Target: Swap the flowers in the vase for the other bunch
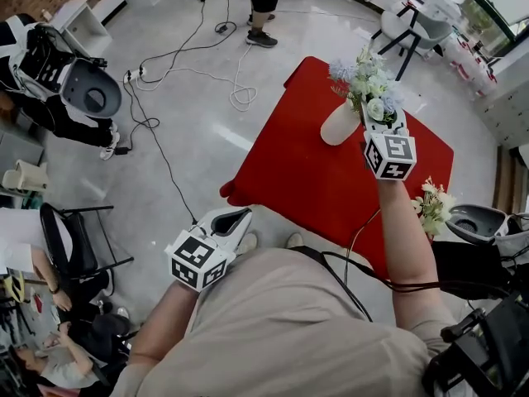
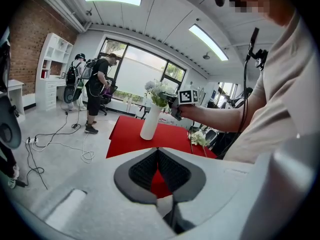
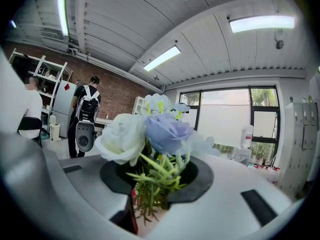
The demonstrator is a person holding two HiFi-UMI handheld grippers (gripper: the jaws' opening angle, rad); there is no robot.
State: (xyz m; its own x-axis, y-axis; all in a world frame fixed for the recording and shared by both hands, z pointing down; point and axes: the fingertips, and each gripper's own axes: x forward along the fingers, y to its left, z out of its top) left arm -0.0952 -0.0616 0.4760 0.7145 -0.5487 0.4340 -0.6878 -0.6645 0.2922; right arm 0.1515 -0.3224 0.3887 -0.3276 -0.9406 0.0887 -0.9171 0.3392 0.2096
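A white vase (image 1: 339,124) stands on the red table (image 1: 306,188) with a bunch of blue and white flowers (image 1: 368,77) in its mouth. My right gripper (image 1: 382,116) is at that bunch, just above the vase. In the right gripper view the green stems and blooms (image 3: 150,129) fill the gap between the jaws, which stand apart around them. The other bunch (image 1: 431,207), white and yellow, lies at the table's right edge. My left gripper (image 1: 235,219) hangs off the table's near left corner, shut and holding nothing. The left gripper view shows the vase (image 2: 150,124) and right gripper (image 2: 175,104).
Cables (image 1: 190,64) trail over the grey floor left of the table. A person (image 1: 263,7) stands beyond it. A white machine (image 1: 87,89) and a black chair (image 1: 70,238) are at the left. Chairs (image 1: 409,27) stand behind the table.
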